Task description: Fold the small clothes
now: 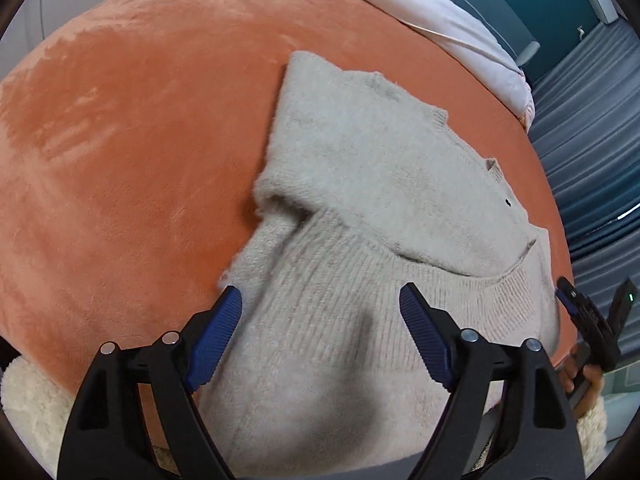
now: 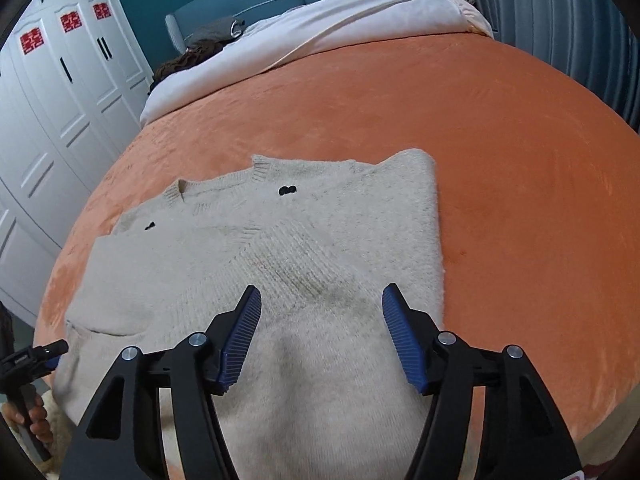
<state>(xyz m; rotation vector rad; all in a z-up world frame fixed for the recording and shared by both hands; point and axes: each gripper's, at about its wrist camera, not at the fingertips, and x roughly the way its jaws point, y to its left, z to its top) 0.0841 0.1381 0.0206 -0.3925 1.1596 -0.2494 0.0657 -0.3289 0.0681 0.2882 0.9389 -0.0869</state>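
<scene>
A small cream knit sweater (image 1: 360, 184) lies on the orange blanket (image 1: 132, 140), with one side and its sleeve folded inward over the body. My left gripper (image 1: 320, 304) hovers open over the sweater's ribbed near part, nothing pinched between its blue pads. In the right wrist view the same sweater (image 2: 304, 248) shows its neckline and small black marks, its right side folded straight. My right gripper (image 2: 322, 300) is open above the near hem, holding nothing. Each gripper appears at the edge of the other's view, held by a hand (image 2: 38, 420).
A white duvet (image 2: 320, 28) and dark clothes (image 2: 212, 36) lie at the head of the bed against a teal headboard. White wardrobe doors (image 2: 60, 92) stand to the left, grey curtains (image 1: 592, 140) to the right. A fluffy cream edge (image 1: 28, 400) shows below the blanket.
</scene>
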